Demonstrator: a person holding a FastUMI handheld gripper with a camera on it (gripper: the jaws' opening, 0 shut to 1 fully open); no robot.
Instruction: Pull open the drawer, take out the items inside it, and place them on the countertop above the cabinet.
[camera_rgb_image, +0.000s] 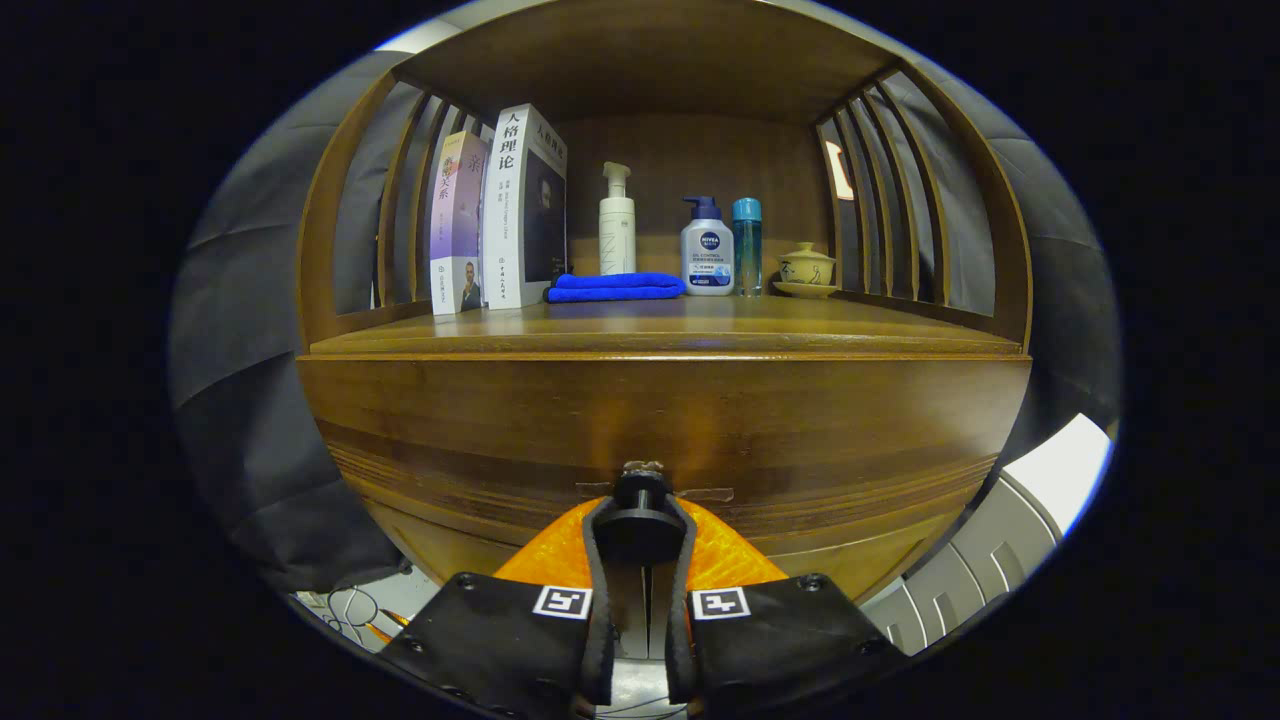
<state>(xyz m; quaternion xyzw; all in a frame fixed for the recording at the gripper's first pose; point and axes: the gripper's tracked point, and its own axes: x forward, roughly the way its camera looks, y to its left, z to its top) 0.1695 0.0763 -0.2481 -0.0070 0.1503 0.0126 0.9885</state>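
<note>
fingers clamped on the drawer knob, drawer not yet open

your gripper is clenched on the dark round drawer knob, one finger pressing each side of it, with the closed wooden drawer front right behind. whatever sits inside the drawer is hidden from here. beyond and above the fingers runs the countertop, where the items should end up. it already carries two upright books, a folded blue cloth, a white pump bottle, a blue-capped pump bottle, a slim teal bottle and a small lidded tea cup. the risk now, as it looks: the knob is round and smooth, so a pull off its axis could slide your fingers off. a sharp yank could also shake the cabinet and tip the books or bottles above.
</note>
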